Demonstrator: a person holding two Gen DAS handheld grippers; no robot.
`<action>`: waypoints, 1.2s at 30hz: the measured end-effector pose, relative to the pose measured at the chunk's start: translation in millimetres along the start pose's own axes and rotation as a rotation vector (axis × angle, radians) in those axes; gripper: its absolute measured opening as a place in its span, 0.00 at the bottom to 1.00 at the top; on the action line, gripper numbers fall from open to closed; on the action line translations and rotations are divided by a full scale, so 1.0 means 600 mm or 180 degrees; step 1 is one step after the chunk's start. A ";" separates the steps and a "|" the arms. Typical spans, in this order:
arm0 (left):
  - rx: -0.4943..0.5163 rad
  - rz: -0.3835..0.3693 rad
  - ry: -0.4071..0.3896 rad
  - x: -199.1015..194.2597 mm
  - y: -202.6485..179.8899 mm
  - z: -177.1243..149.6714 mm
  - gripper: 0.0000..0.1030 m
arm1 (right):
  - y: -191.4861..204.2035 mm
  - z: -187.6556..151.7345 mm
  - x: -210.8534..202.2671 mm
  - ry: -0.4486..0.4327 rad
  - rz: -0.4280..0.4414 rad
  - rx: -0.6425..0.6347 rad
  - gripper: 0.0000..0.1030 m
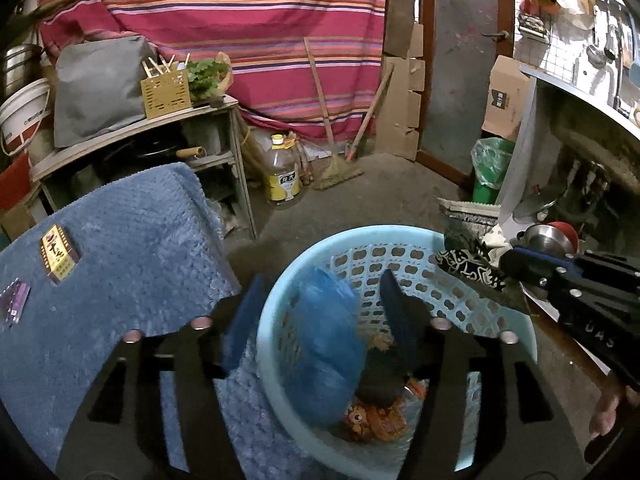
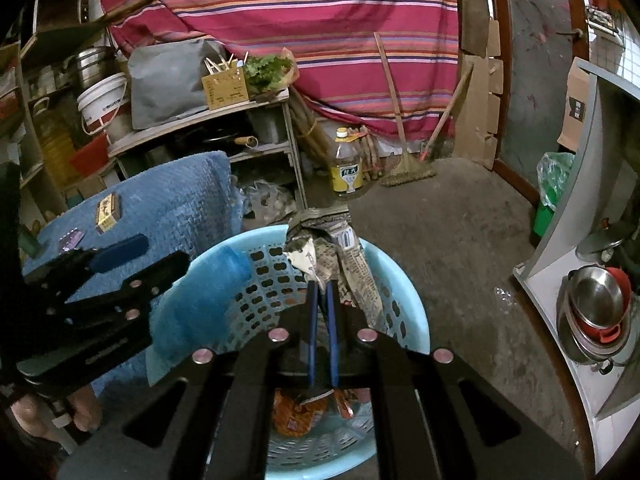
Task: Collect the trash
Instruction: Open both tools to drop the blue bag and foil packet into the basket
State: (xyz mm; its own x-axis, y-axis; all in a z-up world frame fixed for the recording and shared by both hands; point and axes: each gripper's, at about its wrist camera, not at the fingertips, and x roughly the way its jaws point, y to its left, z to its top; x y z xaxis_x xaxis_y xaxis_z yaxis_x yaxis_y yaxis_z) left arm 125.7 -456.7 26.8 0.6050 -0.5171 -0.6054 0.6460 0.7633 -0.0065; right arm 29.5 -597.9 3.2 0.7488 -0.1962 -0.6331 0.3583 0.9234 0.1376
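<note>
a light blue perforated basket (image 1: pixel 496 322) is seen on the floor beside a blue textured mat (image 1: pixel 132 240) that is draped over a raised surface. inside the basket a crumpled blue plastic bag (image 1: pixel 328 336) is leaned against the wall on the mat's side, and orange snack wrappers (image 1: pixel 376 420) are seen at the bottom.

the left gripper (image 1: pixel 320 312) is held over the basket with its jaws spread apart; one blue-padded finger is placed outside the rim over the mat, the other inside the basket. the blue plastic bag is framed between the fingers, but no pad is pressed against it.

the right gripper (image 2: pixel 322 292) is held over the basket too, its jaws pinched together on a crumpled black-and-white printed wrapper (image 2: pixel 320 240), which is lifted above the far rim of the basket. in the left wrist view the same wrapper (image 1: pixel 476 270) is seen held at the basket's right edge.

two items are left on the mat: a small yellow-brown box (image 1: pixel 59 254) and a purple foil packet (image 1: pixel 15 300), near each other but apart.

further back, a plastic oil bottle (image 1: pixel 282 176) is stood on the concrete floor before a red striped cloth (image 1: pixel 240 20), and a green bag-lined bin (image 1: pixel 490 168) is placed by the doorway.
</note>
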 end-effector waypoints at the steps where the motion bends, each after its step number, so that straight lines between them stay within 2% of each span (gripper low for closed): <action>1: -0.0004 0.0012 -0.0011 -0.004 0.003 0.000 0.63 | 0.001 -0.002 0.003 0.0013 0.0001 0.0007 0.05; 3: -0.0034 0.0020 -0.0023 -0.013 0.015 0.001 0.66 | 0.004 -0.006 0.008 0.0031 0.0007 0.0016 0.05; 8: -0.0133 0.0149 -0.0095 -0.045 0.051 0.000 0.84 | 0.014 -0.013 0.025 0.0083 0.0024 0.0021 0.05; 13: -0.0263 0.0319 -0.0221 -0.095 0.104 -0.002 0.91 | 0.029 -0.019 0.045 0.0162 0.0088 0.0104 0.07; 19: -0.0305 0.0565 -0.0325 -0.157 0.158 -0.011 0.94 | 0.060 -0.027 0.067 0.0265 0.0036 0.0056 0.08; 20: -0.0326 0.0578 -0.0344 -0.165 0.164 -0.012 0.94 | 0.067 -0.031 0.071 0.0299 0.0016 0.0060 0.12; 21: -0.0367 0.0584 -0.0371 -0.178 0.175 -0.016 0.94 | 0.072 -0.033 0.072 0.0312 -0.0001 0.0067 0.31; 22: -0.0403 0.0595 -0.0392 -0.190 0.185 -0.019 0.94 | 0.075 -0.035 0.071 0.0311 -0.0020 0.0068 0.43; 23: -0.0435 0.0613 -0.0406 -0.200 0.193 -0.022 0.95 | 0.082 -0.036 0.067 0.0273 -0.0075 0.0057 0.65; 26: -0.0507 0.0655 -0.0390 -0.233 0.222 -0.037 0.95 | 0.101 -0.040 0.049 0.0173 -0.0229 -0.0021 0.70; 30: -0.0519 0.0819 -0.0447 -0.271 0.250 -0.064 0.95 | 0.129 -0.041 0.024 0.0099 -0.0355 -0.0043 0.86; 32: -0.0514 0.0959 -0.0496 -0.292 0.266 -0.080 0.95 | 0.148 -0.042 0.005 0.0020 -0.0341 -0.0048 0.89; 36: -0.0550 0.1077 -0.0521 -0.321 0.291 -0.108 0.95 | 0.204 -0.047 -0.032 -0.0115 -0.0257 -0.0096 0.96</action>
State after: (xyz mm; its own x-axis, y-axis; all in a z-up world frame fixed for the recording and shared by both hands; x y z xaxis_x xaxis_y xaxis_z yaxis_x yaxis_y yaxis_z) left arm 92.2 -198.8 90.8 0.8449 -0.2699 -0.4619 0.3186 0.9474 0.0292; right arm 43.2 -471.7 10.5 0.7380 -0.2819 -0.6132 0.4019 0.9135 0.0638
